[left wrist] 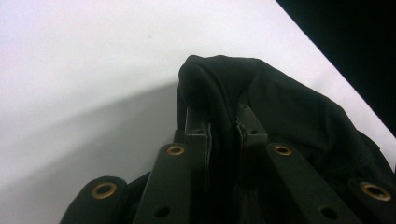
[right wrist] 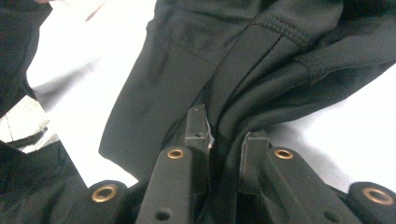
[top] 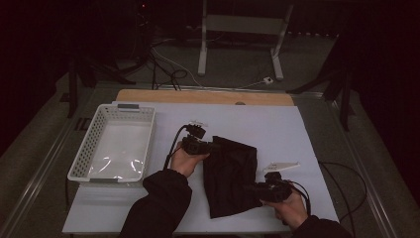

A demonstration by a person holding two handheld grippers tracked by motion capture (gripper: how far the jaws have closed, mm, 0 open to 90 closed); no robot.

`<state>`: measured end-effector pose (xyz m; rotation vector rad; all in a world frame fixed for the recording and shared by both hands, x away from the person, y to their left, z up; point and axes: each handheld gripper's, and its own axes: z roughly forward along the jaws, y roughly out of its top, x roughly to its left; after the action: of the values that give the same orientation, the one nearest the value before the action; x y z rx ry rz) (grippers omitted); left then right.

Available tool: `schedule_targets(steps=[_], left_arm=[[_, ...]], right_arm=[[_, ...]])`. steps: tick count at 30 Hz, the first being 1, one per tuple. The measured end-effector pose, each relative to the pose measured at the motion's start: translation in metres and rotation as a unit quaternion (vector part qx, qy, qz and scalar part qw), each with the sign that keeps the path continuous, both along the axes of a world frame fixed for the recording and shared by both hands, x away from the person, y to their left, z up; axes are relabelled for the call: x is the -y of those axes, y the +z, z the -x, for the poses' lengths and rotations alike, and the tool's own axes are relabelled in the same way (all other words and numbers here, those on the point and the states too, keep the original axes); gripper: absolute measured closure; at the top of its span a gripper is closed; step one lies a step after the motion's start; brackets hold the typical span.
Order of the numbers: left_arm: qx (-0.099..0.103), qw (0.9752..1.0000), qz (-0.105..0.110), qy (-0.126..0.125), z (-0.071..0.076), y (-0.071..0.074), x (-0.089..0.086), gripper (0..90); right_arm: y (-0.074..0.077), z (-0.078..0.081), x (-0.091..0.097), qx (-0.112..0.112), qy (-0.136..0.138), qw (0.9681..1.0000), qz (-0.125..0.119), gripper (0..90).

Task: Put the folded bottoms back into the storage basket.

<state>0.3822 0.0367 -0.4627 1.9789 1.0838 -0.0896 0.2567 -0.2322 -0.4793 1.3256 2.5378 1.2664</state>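
Black garment [top: 230,173]: one, dark stretch fabric with stitched seams, lying crumpled near the middle of the white table top [top: 277,129], pinched at two places.
Garment, far left corner: lifted off the surface, bunched into a rounded hump over the left gripper's tips in the left gripper view [left wrist: 219,79].
Garment, near right edge: gathered into folds between the right gripper's tips, seam lines running across the cloth in the right gripper view [right wrist: 261,70].
Left gripper [top: 205,146]: one, held in the left hand [top: 185,159], jaws drawn narrow and clamped on a fold of the cloth; pads pressed against fabric on both sides.
Right gripper [top: 257,188]: one, held in the right hand [top: 292,208], jaws narrow and pinching the garment's edge; cloth squeezed between the two pads.
Grippers, count: two, well apart, one at each end of the garment.
Basket [top: 84,153]: one, white, perforated walls, standing at the left side of the table, clear of the garment; something glossy and transparent across its floor, kind not possible to tell.
Sleeves: two, dark, entering from the bottom edge of the high view.
Cables: one trailing from each gripper, the left looping toward the basket side, the right curving off the table's right edge.
Table top: one white sheet over a wooden board [top: 198,95], board edge visible along the far side.
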Motion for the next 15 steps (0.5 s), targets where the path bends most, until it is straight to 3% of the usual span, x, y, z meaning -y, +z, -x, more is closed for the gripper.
schedule_targets(steps=[15], left_arm=[[0.019,0.9998,-0.003,0.007,-0.007,0.027,-0.003,79.8]], right_arm=[[0.024,-0.014,-0.015,0.032,0.002,0.9993,-0.020,78.8]])
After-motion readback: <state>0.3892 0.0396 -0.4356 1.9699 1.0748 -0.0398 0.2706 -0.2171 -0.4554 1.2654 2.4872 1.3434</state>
